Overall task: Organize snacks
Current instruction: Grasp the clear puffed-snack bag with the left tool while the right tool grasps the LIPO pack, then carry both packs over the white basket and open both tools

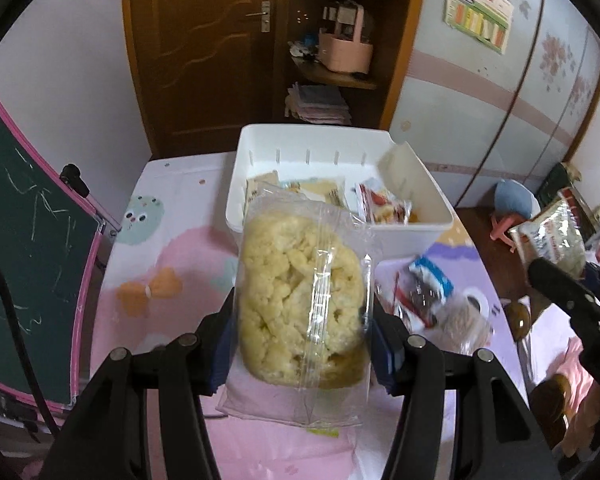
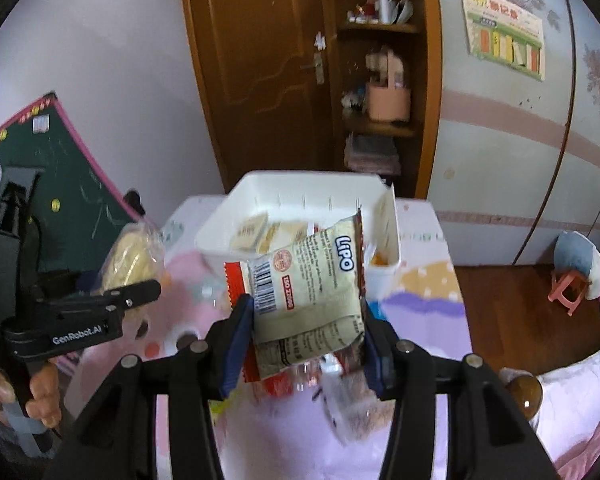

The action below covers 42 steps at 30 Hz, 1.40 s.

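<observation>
My left gripper (image 1: pixel 302 340) is shut on a clear bag of pale yellow puffed snack (image 1: pixel 300 296), held above the table in front of the white bin (image 1: pixel 260 148). The bin holds several wrapped snacks (image 1: pixel 384 204). My right gripper (image 2: pixel 306 340) is shut on a cream LiPO packet (image 2: pixel 312 288), held just in front of the bin (image 2: pixel 216 236). The right gripper with its packet (image 1: pixel 552 240) shows at the right edge of the left wrist view. The left gripper and its bag (image 2: pixel 130 260) show at the left of the right wrist view.
Several loose snack packets (image 1: pixel 432 292) lie on the pink patterned table cover (image 1: pixel 172 256) to the right of my left gripper. A green chalkboard (image 1: pixel 24 216) stands at the left. A wooden door (image 1: pixel 204 40) and shelves (image 1: pixel 340 76) are behind the bin.
</observation>
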Available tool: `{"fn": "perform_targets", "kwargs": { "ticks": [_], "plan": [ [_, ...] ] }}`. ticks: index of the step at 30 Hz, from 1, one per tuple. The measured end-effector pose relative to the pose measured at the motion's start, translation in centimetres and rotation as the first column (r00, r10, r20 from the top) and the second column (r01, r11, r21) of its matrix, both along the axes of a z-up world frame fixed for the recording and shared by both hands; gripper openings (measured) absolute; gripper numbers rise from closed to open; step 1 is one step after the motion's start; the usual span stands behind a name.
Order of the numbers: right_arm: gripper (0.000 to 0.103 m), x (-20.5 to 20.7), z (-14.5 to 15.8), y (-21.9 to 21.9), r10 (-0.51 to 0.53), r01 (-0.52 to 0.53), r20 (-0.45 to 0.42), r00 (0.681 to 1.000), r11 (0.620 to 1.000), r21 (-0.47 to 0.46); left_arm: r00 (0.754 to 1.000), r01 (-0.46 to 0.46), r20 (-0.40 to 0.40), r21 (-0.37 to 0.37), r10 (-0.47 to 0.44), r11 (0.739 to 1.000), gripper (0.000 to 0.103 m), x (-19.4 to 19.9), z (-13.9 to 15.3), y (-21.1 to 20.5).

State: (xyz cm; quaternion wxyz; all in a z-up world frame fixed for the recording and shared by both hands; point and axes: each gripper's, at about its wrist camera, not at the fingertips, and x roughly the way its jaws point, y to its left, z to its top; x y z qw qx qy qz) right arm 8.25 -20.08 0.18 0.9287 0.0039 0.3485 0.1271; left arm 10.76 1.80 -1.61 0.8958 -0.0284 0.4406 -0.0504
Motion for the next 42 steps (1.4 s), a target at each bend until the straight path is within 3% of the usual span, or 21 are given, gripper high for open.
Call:
{"fn": "perform_targets", "kwargs": {
  "ticks": [12, 25, 32, 42],
  "plan": [
    [0.049, 5.0, 4.5, -0.9, -0.051, 0.047, 0.095, 0.994, 0.998, 0.041, 0.995, -0.053, 0.089, 0.061, 0.048, 0.997, 0.055, 5.1, 4.9, -0.9],
    [0.049, 10.8, 6.2, 0.6, -0.078, 0.091, 0.135, 0.988, 0.992, -0.090, 0.983, -0.124, 0.150, 0.131, 0.104, 0.984, 0.055, 11.1, 6.7, -0.1],
    [0.049, 15.9, 4.9, 1.2, -0.112, 0.119, 0.077, 0.991, 0.989, -0.089, 0.991, -0.102, 0.105, 0.152, 0.086, 0.983, 0.055, 16.4, 4.7, -0.4],
    [0.049, 22.8, -1.0, 1.7, -0.199, 0.191, -0.048, 0.979, 0.973, -0.131, 0.999, -0.031, 0.017, 0.136, 0.029, 0.990, 0.055, 21.8, -0.9, -2.9]
  ]
}}
